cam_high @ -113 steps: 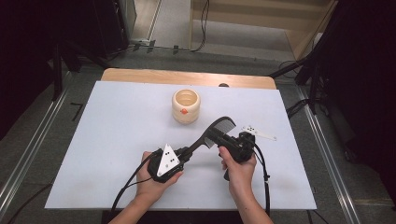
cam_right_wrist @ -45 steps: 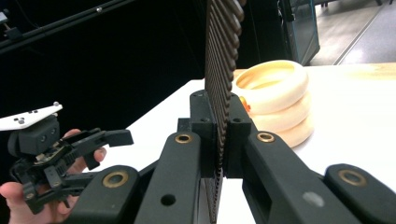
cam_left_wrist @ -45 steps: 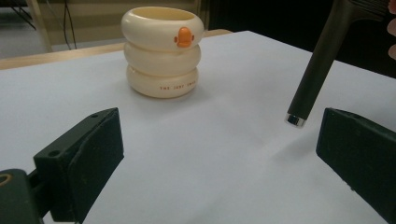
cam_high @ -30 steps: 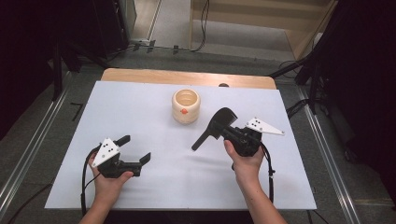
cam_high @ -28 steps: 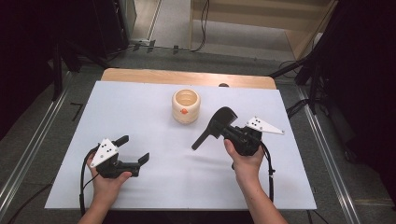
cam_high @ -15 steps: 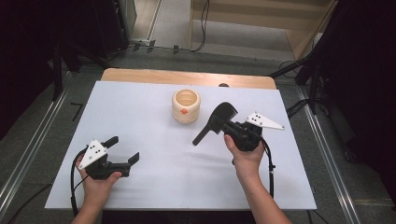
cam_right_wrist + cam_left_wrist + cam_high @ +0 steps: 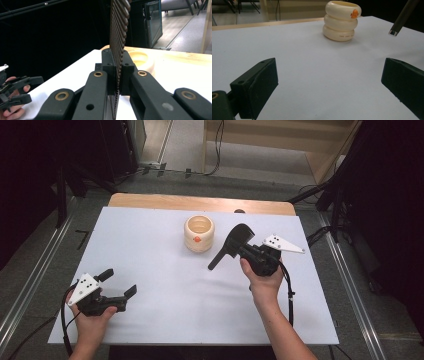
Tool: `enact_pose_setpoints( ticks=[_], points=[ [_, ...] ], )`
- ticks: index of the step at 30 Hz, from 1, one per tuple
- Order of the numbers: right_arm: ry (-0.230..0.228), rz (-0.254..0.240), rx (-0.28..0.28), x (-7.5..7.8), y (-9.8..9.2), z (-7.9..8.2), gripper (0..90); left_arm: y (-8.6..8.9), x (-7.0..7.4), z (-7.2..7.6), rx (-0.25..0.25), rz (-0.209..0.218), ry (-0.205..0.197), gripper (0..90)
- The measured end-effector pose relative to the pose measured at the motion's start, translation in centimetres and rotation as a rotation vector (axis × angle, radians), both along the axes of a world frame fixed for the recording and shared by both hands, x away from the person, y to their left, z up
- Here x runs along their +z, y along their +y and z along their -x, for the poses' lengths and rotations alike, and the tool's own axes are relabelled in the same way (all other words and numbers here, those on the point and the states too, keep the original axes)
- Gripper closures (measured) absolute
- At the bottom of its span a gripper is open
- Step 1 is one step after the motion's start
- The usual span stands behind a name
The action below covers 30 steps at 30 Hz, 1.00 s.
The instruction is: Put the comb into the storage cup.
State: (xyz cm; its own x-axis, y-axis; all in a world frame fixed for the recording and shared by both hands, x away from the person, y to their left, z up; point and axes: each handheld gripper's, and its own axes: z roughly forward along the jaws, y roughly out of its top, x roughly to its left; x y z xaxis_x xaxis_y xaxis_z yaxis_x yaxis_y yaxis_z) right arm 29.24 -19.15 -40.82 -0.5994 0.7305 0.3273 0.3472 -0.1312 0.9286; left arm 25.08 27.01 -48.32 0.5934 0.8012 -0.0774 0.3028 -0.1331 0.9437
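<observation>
A cream ringed cup [image 7: 199,233] with an orange mark stands upright at the table's middle back; it also shows in the left gripper view [image 7: 342,21] and behind the jaws in the right gripper view [image 7: 141,60]. My right gripper [image 7: 240,251] is shut on a black toothed comb [image 7: 232,245], held on edge above the table just right of the cup. Its teeth rise between the pads [image 7: 120,30], and its handle tip [image 7: 402,17] points down-left. My left gripper [image 7: 118,282] stands open with nothing in it at the front left [image 7: 329,82], well apart from the cup.
The white sheet [image 7: 150,245] covers the table, and a wooden strip [image 7: 200,202] shows along the far edge. A cable [image 7: 289,295] trails from the right gripper beside the forearm. Dark floor and metal rails surround the table.
My left gripper has moved left across the table, from beside the comb's handle to the front left corner, and it stays open. The right gripper has barely shifted with the comb.
</observation>
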Motion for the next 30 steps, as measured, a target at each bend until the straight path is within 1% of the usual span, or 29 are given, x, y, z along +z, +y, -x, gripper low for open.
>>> enact_pose_setpoints(
  ticks=[6,7,9,13,16,18,21,23,28,30],
  points=[
    [-0.007,0.008,-0.009,0.2,0.0,-0.5,84.5,1.1,-0.1,0.3,0.016,-0.001,0.000,0.7],
    [-0.009,0.010,-0.010,0.2,0.0,-0.5,84.5,1.2,-0.1,0.3,0.018,0.006,0.002,0.7],
    [-0.011,0.009,-0.010,0.3,0.0,-0.7,84.5,1.5,-0.1,0.4,0.020,0.001,0.004,0.7],
    [-0.012,0.012,-0.014,0.5,0.1,-1.0,84.5,1.8,-0.2,0.4,0.026,0.007,0.005,0.7],
    [-0.014,0.019,-0.015,0.6,0.1,-1.1,84.5,1.9,-0.2,0.4,0.035,-0.004,0.011,0.7],
    [-0.018,0.020,-0.017,0.6,0.1,-1.2,84.5,2.0,-0.3,0.4,0.036,0.004,0.015,0.7],
    [-0.022,0.008,-0.013,0.7,0.0,-1.4,84.5,2.1,-0.4,0.3,0.040,0.009,0.019,0.7],
    [-0.019,0.004,-0.016,0.7,-0.1,-1.6,84.5,2.2,-0.4,0.3,0.039,0.023,0.022,0.7],
    [-0.025,0.003,-0.022,1.0,-0.1,-2.0,84.5,2.0,-0.5,0.3,0.034,0.014,0.019,0.7],
    [-0.026,-0.006,-0.024,1.1,-0.2,-2.3,84.5,1.9,-0.5,0.3,0.025,0.012,0.014,0.7]
  ],
)
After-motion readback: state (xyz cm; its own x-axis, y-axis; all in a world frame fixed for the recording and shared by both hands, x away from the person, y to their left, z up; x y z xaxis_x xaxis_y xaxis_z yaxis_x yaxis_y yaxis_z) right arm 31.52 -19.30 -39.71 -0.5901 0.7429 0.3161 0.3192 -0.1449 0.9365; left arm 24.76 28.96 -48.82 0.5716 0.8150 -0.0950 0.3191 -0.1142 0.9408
